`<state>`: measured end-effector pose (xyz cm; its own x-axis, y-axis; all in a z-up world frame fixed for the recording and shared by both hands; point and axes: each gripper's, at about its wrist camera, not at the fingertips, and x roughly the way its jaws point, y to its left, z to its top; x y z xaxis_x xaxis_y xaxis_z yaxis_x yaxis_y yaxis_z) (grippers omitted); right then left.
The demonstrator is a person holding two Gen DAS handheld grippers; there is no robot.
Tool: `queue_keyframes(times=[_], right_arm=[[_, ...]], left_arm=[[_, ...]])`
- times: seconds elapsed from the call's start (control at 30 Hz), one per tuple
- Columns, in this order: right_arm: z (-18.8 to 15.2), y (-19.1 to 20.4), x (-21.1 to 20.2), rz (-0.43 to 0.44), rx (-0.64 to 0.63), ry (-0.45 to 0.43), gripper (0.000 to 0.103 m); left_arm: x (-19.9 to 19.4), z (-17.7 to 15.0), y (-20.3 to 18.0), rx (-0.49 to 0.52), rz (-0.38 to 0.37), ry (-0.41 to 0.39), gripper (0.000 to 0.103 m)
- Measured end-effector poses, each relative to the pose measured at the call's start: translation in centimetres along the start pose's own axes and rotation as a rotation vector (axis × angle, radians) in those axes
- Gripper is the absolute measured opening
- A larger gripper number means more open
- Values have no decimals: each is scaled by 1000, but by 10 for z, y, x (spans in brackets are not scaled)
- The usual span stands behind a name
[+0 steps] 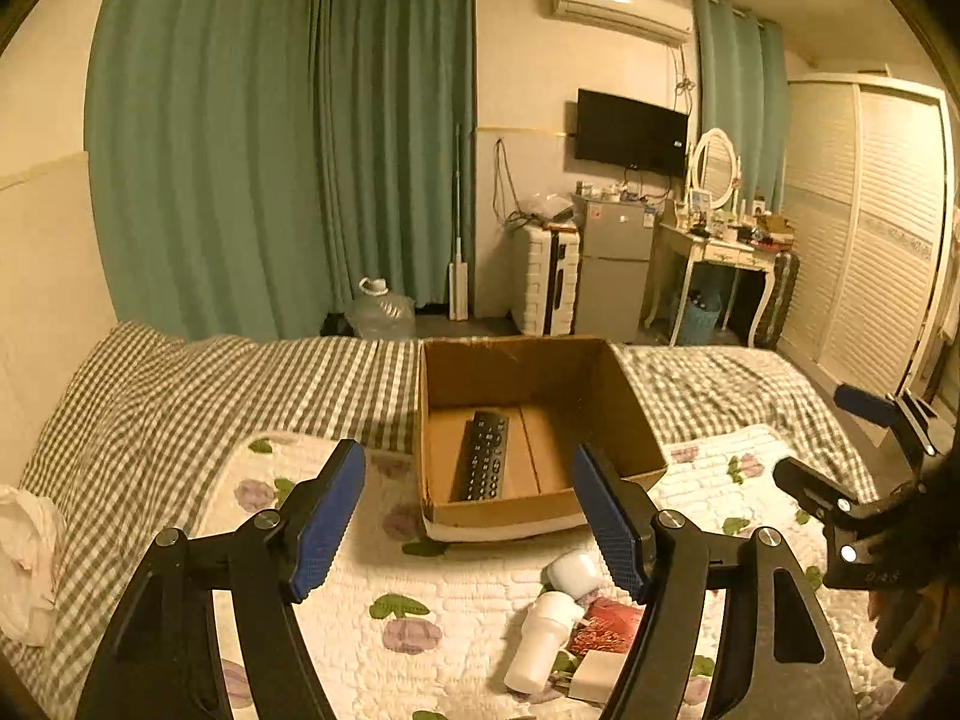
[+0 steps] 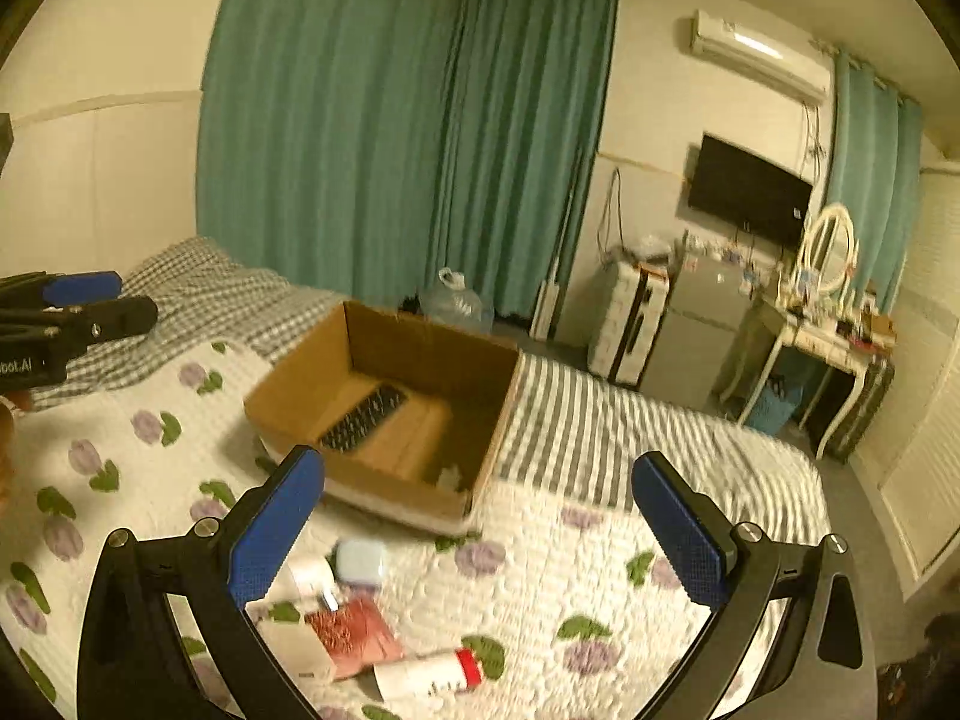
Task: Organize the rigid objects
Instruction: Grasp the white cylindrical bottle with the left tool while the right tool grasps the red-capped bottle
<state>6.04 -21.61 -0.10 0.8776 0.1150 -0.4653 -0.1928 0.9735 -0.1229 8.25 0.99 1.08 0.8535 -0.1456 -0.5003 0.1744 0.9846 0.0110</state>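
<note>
A floral quilt (image 1: 468, 606) covers the bed at lower frame; at center an open cardboard box (image 1: 636, 420) holds a black remote control (image 1: 483, 463). Both the left gripper (image 1: 468, 516) and right gripper (image 2: 480, 528) stand open and empty above small containers (image 1: 543, 636) at bottom.

From my feed the box (image 1: 624, 414) is plain matt cardboard. Quilt (image 1: 468, 600) looks like soft stitched cloth, and the gripper pads (image 1: 327, 516) are rough textured rubber.
</note>
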Motion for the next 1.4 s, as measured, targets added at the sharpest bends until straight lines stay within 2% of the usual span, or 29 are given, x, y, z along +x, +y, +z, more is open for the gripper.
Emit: queue_keyframes(times=[0.13, 0.33, 0.5, 0.7, 0.93, 1.1, 1.23, 1.4], right_arm=[[-23, -4, 16, 6, 3, 67, 103], [-58, -13, 46, -9, 27, 201, 103], [-88, -21, 69, 42, 84, 312, 103], [-118, -4, 89, 53, -25, 414, 103], [-138, 10, 106, 108, -87, 498, 103], [-145, 10, 116, 168, -65, 529, 103], [-150, 16, 123, 182, -84, 559, 103], [-159, 29, 131, 177, -142, 596, 103]], left_arm=[[14, -17, -8, 41, 12, 31, 74], [50, -50, -19, 93, 2, 123, 74], [77, -75, -24, 110, -8, 202, 74], [107, -102, -28, 111, -62, 333, 72], [121, -123, -35, 127, -152, 443, 72], [133, -134, -41, 134, -183, 501, 72], [145, -137, -46, 128, -228, 538, 72], [165, -145, -50, 128, -216, 601, 71]])
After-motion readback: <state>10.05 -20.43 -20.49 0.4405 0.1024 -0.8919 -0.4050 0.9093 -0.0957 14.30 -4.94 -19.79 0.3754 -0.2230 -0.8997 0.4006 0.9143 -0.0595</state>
